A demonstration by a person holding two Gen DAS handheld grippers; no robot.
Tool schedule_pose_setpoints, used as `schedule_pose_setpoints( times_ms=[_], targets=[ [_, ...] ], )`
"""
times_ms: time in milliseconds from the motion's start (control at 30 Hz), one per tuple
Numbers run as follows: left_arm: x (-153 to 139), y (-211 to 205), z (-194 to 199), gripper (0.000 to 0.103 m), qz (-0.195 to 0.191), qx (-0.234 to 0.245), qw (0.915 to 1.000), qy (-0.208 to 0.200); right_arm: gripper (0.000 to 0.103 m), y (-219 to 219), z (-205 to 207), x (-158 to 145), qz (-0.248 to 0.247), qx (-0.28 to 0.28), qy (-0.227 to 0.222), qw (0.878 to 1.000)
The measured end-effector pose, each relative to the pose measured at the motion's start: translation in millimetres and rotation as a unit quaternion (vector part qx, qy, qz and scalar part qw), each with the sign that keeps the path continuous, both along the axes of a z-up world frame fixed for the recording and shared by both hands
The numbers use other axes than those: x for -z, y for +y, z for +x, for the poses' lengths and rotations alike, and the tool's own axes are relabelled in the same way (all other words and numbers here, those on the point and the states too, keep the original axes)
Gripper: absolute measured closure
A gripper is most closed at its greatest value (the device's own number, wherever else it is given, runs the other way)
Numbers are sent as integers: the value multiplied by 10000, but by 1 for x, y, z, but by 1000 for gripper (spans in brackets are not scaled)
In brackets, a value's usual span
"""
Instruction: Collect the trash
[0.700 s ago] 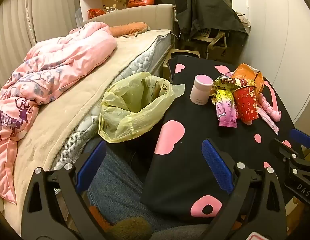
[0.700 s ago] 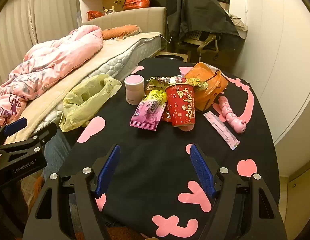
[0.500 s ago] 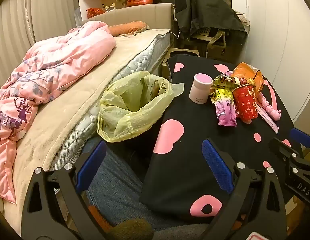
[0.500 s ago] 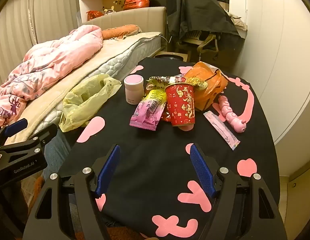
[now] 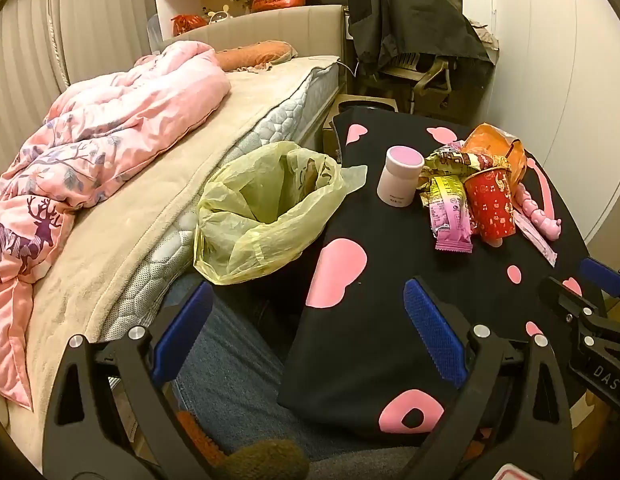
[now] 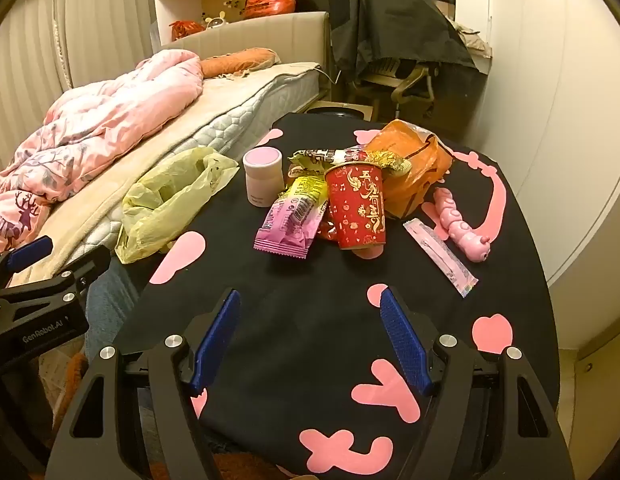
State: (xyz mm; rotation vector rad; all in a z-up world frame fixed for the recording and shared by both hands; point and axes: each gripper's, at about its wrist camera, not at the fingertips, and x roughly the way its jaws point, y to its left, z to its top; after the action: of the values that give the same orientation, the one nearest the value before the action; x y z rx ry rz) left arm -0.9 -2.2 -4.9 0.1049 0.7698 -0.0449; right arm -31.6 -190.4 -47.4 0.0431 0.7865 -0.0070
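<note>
My left gripper (image 5: 305, 336) and right gripper (image 6: 310, 338) gape empty, ribbed blue pads (image 6: 404, 342) apart. Beyond on black cloth (image 6: 310, 304): crinkly wrappers (image 6: 295, 216), a red paper cup (image 6: 360, 204). The limp yellow bag (image 5: 265, 208) hangs at the table's left edge.

A pink quilt (image 5: 109, 128) lies rumpled on the bed (image 5: 157, 216), a dark-draped chair (image 6: 394, 40) beyond.
</note>
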Motion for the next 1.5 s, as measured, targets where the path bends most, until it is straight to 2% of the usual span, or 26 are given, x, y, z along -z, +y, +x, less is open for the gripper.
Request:
schedule_pose_setpoints(
  times_ms=[1500],
  targets=[
    [2,-1,2,11,1,12,10000,74,35,-4,0,4,64,19,45,10000]
  ],
)
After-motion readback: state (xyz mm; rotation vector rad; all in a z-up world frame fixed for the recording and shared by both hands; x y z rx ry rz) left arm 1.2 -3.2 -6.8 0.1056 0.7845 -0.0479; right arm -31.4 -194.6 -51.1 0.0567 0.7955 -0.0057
